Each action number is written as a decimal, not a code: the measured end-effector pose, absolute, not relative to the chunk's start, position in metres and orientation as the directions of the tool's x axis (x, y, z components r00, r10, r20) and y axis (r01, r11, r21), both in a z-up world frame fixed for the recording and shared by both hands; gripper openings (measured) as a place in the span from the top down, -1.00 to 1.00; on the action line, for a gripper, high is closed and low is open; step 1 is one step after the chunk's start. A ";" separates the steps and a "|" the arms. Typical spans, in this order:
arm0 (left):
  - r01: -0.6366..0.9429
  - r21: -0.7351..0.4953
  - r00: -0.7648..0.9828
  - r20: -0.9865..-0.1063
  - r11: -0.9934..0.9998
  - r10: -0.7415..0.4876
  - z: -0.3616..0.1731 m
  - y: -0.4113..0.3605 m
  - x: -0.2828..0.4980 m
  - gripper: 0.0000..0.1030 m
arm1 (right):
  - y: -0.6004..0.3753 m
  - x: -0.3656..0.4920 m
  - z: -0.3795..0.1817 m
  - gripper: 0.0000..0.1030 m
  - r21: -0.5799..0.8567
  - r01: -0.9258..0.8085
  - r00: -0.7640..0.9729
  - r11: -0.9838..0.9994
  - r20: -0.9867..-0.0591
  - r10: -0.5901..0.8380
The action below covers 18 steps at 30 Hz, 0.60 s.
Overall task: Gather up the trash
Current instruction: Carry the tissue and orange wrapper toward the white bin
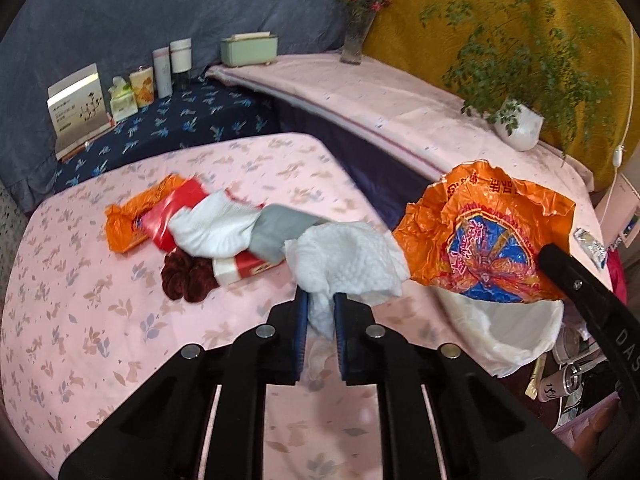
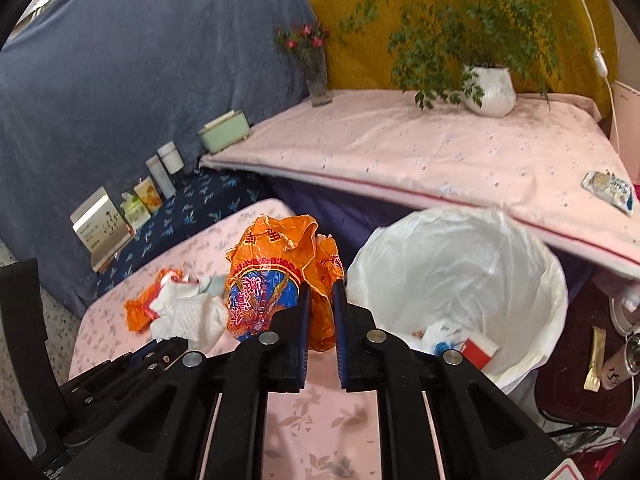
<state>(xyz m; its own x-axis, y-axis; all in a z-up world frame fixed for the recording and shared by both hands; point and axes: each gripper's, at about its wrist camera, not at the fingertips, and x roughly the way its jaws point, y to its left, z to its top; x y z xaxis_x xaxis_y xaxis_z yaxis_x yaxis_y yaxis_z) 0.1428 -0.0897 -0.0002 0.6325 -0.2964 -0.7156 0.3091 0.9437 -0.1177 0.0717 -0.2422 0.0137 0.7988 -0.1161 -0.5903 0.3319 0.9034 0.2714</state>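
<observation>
Left gripper point(image 1: 321, 312) pinches a crumpled white paper towel point(image 1: 348, 264) above the pink floral tablecloth point(image 1: 80, 340). Right gripper point(image 2: 321, 320) is clamped on a crumpled orange wrapper point(image 2: 280, 276), just left of the white-lined trash bin point(image 2: 532, 280). Remaining litter pile point(image 1: 192, 232) lies left of the bin, on the tablecloth.

Hidden, cropped and unreadable parts

The red box point(image 1: 244, 268) at centre left lies mostly under white and grey cloths point(image 1: 216, 230). Print on the orange wrapper point(image 2: 276, 280) is too crumpled to read. The can point(image 2: 622, 364) at the right edge is cut off, and the left gripper point(image 2: 160, 350) at lower left hides behind tissue point(image 2: 192, 316).
</observation>
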 end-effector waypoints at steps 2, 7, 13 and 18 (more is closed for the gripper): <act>0.324 -0.119 0.637 -0.706 0.938 -0.310 0.009 -0.099 0.140 0.78 | -0.251 0.065 0.023 0.78 0.275 0.340 0.810 0.899 -0.571 -0.132; 0.364 -0.127 0.645 -0.681 0.923 -0.347 0.029 -0.125 0.131 0.78 | -0.274 0.051 0.041 0.78 0.280 0.364 0.827 0.888 -0.536 -0.170; 0.415 -0.132 0.634 -0.668 0.900 -0.390 0.040 -0.156 0.121 0.78 | -0.303 0.032 0.051 0.78 0.294 0.400 0.832 0.868 -0.514 -0.209; 0.469 -0.148 0.601 -0.669 0.871 -0.437 0.039 -0.183 0.116 0.78 | -0.327 0.017 0.050 0.78 0.302 0.441 0.822 0.845 -0.513 -0.246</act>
